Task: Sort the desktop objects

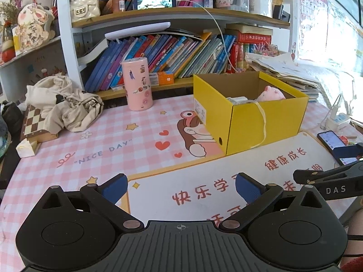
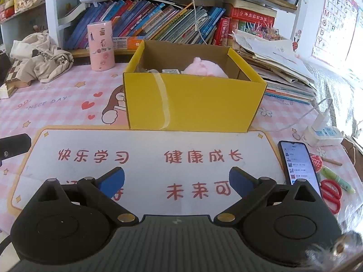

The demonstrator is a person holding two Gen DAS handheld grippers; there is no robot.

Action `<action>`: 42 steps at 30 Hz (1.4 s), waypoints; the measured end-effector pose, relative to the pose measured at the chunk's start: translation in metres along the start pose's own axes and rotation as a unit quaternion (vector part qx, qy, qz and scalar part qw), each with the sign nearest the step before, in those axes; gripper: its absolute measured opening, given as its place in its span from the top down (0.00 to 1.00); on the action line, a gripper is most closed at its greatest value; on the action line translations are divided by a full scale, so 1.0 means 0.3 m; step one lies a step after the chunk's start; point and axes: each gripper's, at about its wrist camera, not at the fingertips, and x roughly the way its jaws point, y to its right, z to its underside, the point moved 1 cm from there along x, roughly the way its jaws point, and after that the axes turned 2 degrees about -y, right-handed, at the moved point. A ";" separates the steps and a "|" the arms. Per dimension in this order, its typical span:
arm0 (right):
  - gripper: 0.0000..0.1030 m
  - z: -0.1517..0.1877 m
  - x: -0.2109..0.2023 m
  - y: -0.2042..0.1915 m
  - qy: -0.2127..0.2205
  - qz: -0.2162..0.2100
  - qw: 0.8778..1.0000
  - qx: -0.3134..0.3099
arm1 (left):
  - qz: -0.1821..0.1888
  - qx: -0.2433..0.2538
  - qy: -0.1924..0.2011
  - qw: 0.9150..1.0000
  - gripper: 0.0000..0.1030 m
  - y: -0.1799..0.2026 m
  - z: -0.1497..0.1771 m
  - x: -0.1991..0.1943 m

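- Box (image 2: 195, 104) mid-desk already holds the pink plush (image 2: 204, 69) and small packets.
- Both my jaws gape, empty: left gripper (image 1: 180, 187), right gripper (image 2: 177, 178).
- Scissors (image 2: 331, 195), pen (image 2: 338, 179), phone (image 2: 299, 163) wait near the right edge.

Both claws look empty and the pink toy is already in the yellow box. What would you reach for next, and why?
Probably swing the right gripper, open and empty, toward the red scissors beside the phone. They lie loose on the desk nearest that side, while the yellow box already holds the pink plush.

Desk mat (image 2: 68, 95), yellow box (image 2: 195, 99), phone (image 2: 299, 163)
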 end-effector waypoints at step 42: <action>0.00 0.084 -0.049 -0.058 -0.021 0.011 1.000 -0.006 | 0.019 -0.009 -0.030 0.999 0.00 -0.032 0.094 -0.042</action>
